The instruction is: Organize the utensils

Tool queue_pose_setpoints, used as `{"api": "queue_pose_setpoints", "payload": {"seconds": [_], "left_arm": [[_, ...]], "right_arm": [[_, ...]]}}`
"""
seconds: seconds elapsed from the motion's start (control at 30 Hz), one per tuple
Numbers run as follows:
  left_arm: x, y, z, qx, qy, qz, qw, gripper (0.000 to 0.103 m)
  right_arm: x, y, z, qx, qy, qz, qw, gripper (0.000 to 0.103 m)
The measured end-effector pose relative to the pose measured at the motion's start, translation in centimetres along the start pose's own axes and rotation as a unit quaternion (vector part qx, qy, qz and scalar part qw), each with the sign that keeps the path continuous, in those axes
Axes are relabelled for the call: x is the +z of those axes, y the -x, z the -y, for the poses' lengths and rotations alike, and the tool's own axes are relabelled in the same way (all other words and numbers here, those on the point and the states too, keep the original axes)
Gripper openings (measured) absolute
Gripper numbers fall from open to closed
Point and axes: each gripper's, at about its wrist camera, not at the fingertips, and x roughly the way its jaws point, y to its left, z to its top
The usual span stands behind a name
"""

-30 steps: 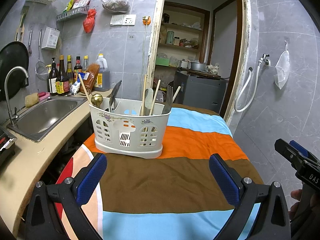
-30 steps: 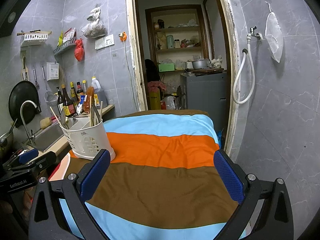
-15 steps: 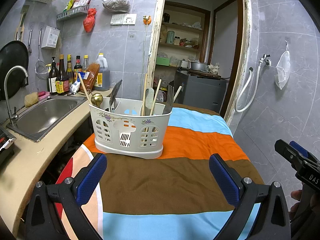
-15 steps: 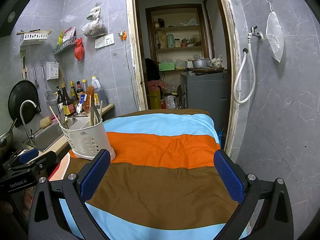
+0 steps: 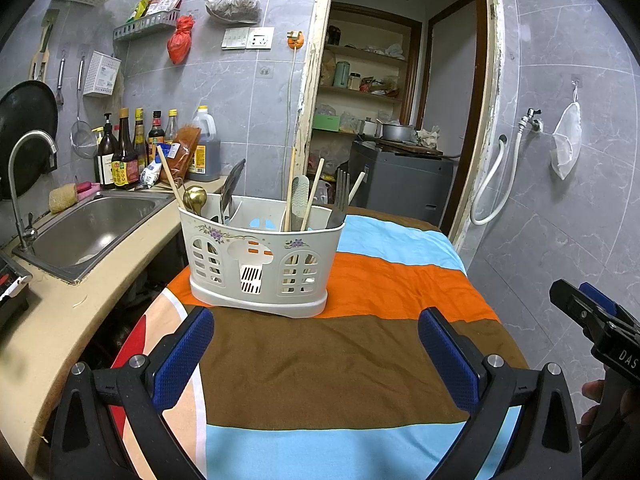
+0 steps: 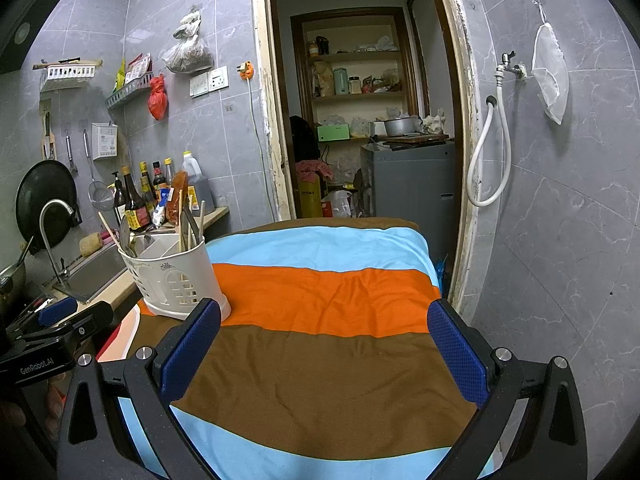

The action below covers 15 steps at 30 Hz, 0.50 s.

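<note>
A white plastic utensil caddy point(image 5: 260, 264) stands on the striped cloth, straight ahead of my left gripper point(image 5: 316, 328). Chopsticks point(image 5: 312, 194), a fork point(image 5: 339, 202), a gold spoon point(image 5: 195, 197) and other utensils stand upright in it. The left gripper is open with nothing between its blue pads, a short way in front of the caddy. In the right wrist view the caddy point(image 6: 176, 280) sits at the left, just beyond the left finger of my right gripper point(image 6: 324, 324), which is open and empty over the cloth.
The table wears a striped cloth point(image 6: 328, 292) of blue, orange and brown. A counter with a steel sink point(image 5: 88, 228) and tap lies to the left, bottles point(image 5: 124, 152) behind it. A doorway point(image 5: 400, 120) opens beyond the table. A tiled wall point(image 6: 560, 220) stands close on the right.
</note>
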Motion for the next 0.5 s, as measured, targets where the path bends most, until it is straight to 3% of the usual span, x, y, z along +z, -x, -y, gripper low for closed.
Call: {"api": "queue_pose_setpoints", "payload": {"seconds": [0.5], "left_arm": [[0.02,0.00,-0.05,0.000,0.000,0.001,1.0000,0.103]], "right_arm": [[0.09,0.04,-0.02,0.000,0.000,0.000,1.000,0.102]]}}
